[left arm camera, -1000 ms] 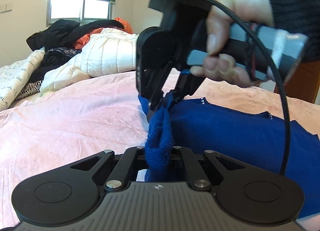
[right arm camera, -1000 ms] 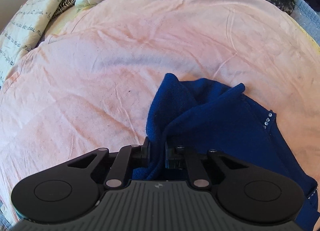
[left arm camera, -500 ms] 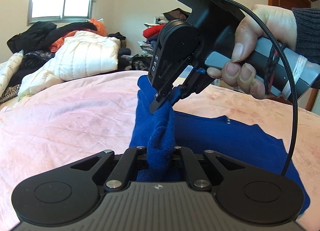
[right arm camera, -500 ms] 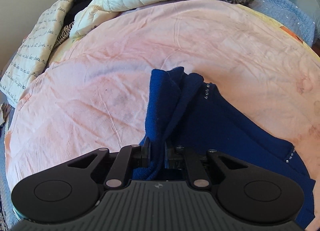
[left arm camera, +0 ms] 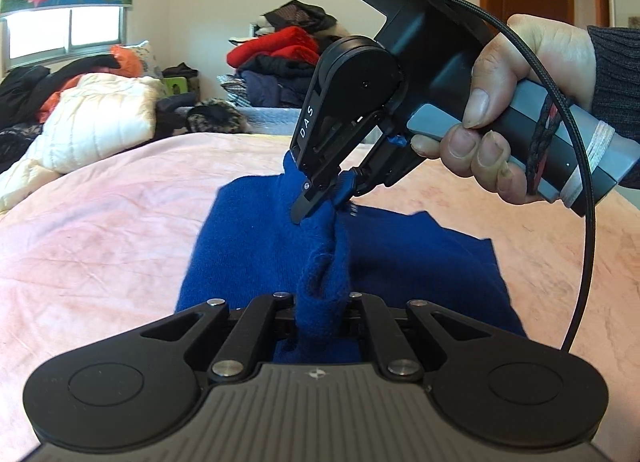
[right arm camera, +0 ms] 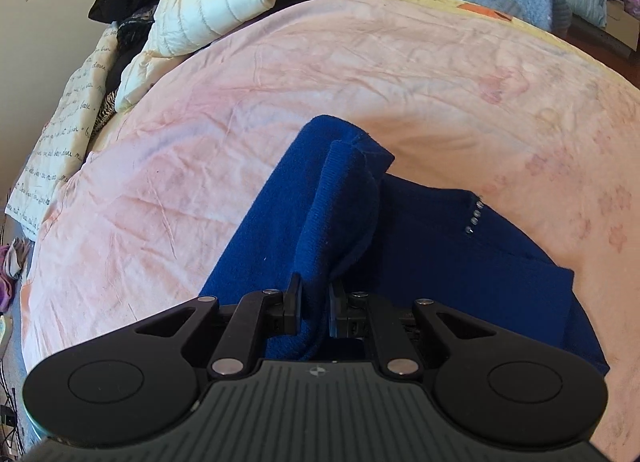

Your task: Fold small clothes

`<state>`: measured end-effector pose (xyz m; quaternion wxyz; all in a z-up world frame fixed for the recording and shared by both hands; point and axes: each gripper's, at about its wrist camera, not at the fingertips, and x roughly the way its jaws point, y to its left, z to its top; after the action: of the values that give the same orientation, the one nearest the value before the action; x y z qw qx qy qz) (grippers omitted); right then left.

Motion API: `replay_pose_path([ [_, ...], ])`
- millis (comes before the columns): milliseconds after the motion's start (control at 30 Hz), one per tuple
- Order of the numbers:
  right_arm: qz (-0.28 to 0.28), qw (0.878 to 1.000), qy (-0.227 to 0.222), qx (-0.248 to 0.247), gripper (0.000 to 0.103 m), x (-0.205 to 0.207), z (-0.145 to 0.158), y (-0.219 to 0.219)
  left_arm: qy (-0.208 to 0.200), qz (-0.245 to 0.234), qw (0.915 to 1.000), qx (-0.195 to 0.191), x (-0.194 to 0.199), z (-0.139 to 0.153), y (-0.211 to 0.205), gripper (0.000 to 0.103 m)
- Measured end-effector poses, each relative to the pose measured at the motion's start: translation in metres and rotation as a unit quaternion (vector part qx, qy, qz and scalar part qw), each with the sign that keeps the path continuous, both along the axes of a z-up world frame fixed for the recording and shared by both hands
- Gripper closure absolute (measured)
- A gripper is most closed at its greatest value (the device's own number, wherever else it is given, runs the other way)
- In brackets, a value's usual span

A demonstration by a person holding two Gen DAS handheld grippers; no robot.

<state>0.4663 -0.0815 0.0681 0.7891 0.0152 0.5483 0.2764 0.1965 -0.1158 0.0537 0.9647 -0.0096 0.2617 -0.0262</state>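
Pink bedspread point(right arm camera: 248, 110) carries the work; no container shows in either view. On it lies the blue knit garment point(left arm camera: 420, 258), and over the last second its pinched edge has been lifted and carried across the flat part, so a fold looks under way, not yet laid down. Both tongs are clenched on that raised edge: the left tongs point(left arm camera: 322, 302) nearest the camera, the right tongs point(left arm camera: 326, 204) above the garment's middle, held by the right hand point(left arm camera: 516, 102).
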Motion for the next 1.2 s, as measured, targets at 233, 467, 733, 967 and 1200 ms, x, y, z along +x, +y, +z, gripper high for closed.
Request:
replay_pose_path([
  [233,-0.025,0.999,0.009,0.028,0.09,-0.005,-0.02,-0.052,0.012,-0.03,0.9993,0.016,0.003,-0.011,-0.038,0.098],
  [467,-0.051,0.993,0.034,0.105,0.083,-0.006,-0.038,-0.094,0.013,-0.042,0.9983,0.037,0.003,-0.017,-0.056,0.098],
  [733,-0.126,0.956,0.102,0.244,0.067,0.013,-0.075,-0.126,0.015,-0.044,0.9979,0.044,0.003,-0.017,-0.056,0.098],
  [967,-0.137,0.953,0.075,0.261,0.091,0.013,-0.084,-0.134,0.005,-0.058,0.9951,0.08,0.001,-0.024,-0.065,0.098],
  [1200,-0.17,0.938,0.029,0.3,0.092,-0.014,-0.095,-0.183,0.007,-0.105,0.9883,0.11,-0.004,-0.035,-0.087,0.098],
])
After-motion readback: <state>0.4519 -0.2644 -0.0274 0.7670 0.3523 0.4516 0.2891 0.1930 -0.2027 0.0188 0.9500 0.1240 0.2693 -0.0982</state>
